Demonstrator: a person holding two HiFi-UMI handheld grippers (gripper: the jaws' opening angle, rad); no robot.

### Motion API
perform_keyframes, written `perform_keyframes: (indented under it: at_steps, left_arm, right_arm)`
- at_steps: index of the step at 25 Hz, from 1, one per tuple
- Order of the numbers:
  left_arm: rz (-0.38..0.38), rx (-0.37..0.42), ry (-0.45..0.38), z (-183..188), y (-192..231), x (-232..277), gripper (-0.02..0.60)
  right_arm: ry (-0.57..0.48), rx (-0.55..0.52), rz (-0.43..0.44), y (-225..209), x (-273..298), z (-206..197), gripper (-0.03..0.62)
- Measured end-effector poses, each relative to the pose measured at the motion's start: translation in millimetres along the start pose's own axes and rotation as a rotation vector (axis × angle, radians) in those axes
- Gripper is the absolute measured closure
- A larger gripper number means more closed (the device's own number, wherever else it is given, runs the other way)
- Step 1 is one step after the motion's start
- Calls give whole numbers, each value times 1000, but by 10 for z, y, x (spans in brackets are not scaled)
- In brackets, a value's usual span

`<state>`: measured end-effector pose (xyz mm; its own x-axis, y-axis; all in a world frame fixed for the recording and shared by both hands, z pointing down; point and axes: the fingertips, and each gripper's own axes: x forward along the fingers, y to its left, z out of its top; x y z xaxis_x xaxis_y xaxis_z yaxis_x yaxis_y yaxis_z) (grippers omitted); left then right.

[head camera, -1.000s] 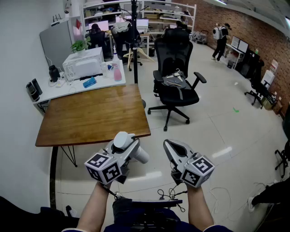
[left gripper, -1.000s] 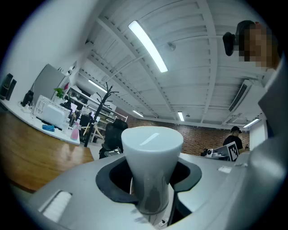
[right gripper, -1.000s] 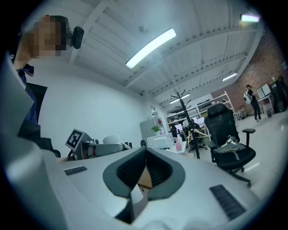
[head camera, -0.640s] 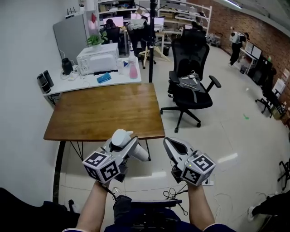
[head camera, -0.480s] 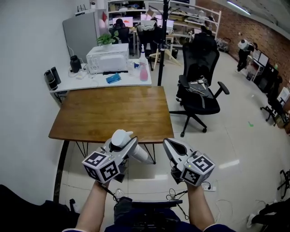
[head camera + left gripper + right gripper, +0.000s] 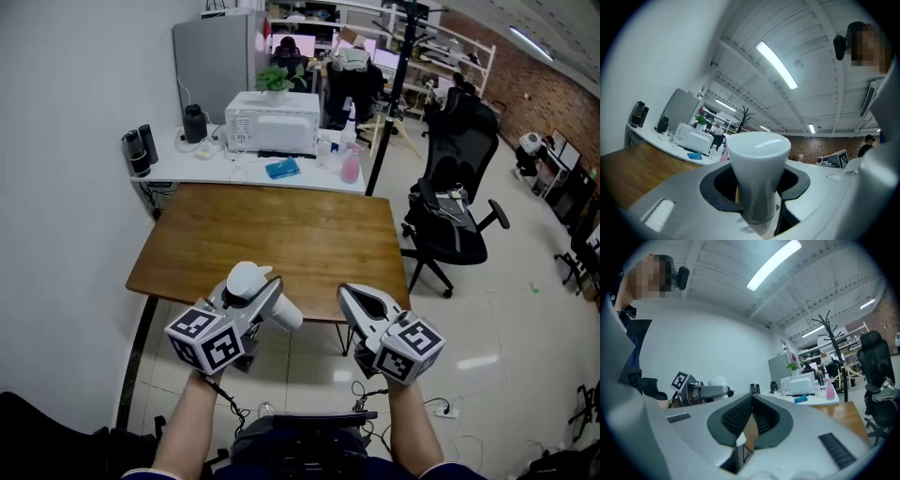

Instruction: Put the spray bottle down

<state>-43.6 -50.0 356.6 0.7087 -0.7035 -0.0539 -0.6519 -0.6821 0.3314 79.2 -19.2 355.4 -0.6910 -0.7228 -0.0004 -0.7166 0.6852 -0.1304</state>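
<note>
Behind the table [image 6: 272, 239] stands a counter [image 6: 323, 178] bearing a microwave [image 6: 275, 124].

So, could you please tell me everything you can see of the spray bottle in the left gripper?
The spray bottle is plain white and smooth, plastic by its look, with a rounded head and a round body ending flat. It lies roughly level across the left gripper, whose jaws clamp its middle, so it is held in the air before the near edge of the wooden table. Nothing else touches it. No label shows.
</note>
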Motion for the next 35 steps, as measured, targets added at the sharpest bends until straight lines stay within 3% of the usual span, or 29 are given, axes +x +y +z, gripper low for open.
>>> perform_keyframes:
  at_steps: [12, 22, 35]
  left_arm:
    - [20, -47, 4, 158, 971, 15, 383]
    - [111, -29, -24, 413, 1737, 444, 383]
    - [252, 32, -31, 689, 2360, 965, 383]
  right_arm:
    - [20, 4, -13, -81, 929, -34, 594]
    - [4, 25, 124, -537, 1905, 2, 594]
    - [16, 33, 248, -1113, 2721, -2, 594]
